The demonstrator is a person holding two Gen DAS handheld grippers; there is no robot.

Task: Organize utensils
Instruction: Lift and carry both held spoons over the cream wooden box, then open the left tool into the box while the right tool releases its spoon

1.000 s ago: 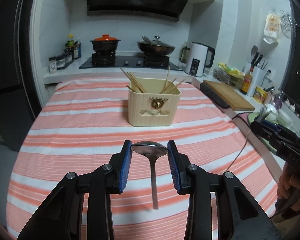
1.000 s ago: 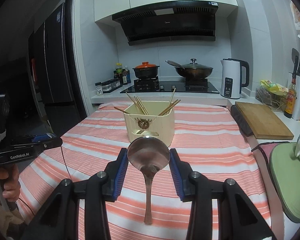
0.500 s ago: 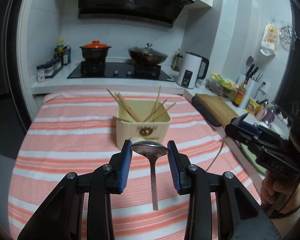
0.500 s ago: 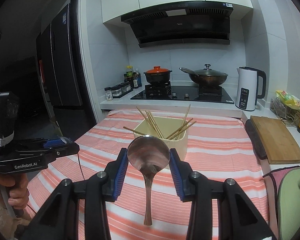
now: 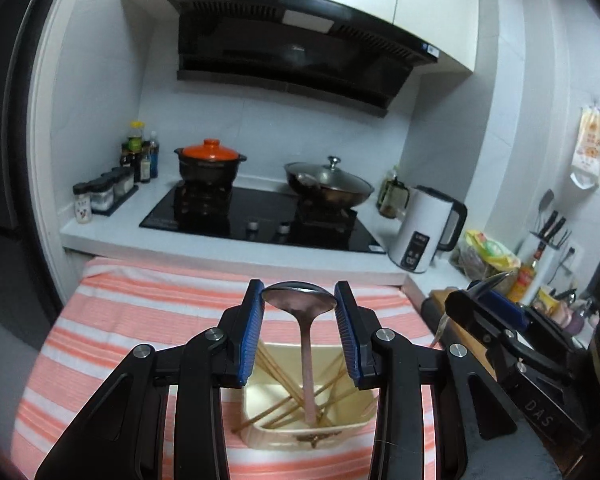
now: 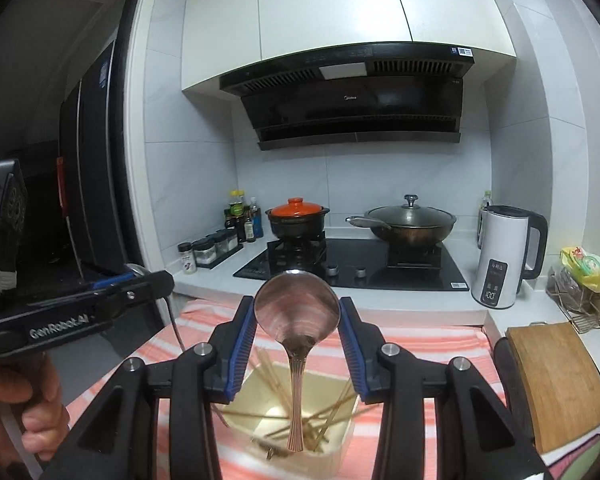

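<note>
Polished metal spoon (image 5: 299, 303) is gleaming; ribbed blue rubbery pads (image 5: 253, 332) are gripping it; matt cream plastic holder (image 5: 308, 436) at 6 o'clock.

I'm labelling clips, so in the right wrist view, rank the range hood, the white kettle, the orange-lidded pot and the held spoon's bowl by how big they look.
1. range hood
2. white kettle
3. and 4. spoon's bowl and orange-lidded pot look alike. The spoon sits right at the camera, held in the right gripper, so I won't rank them.
</note>
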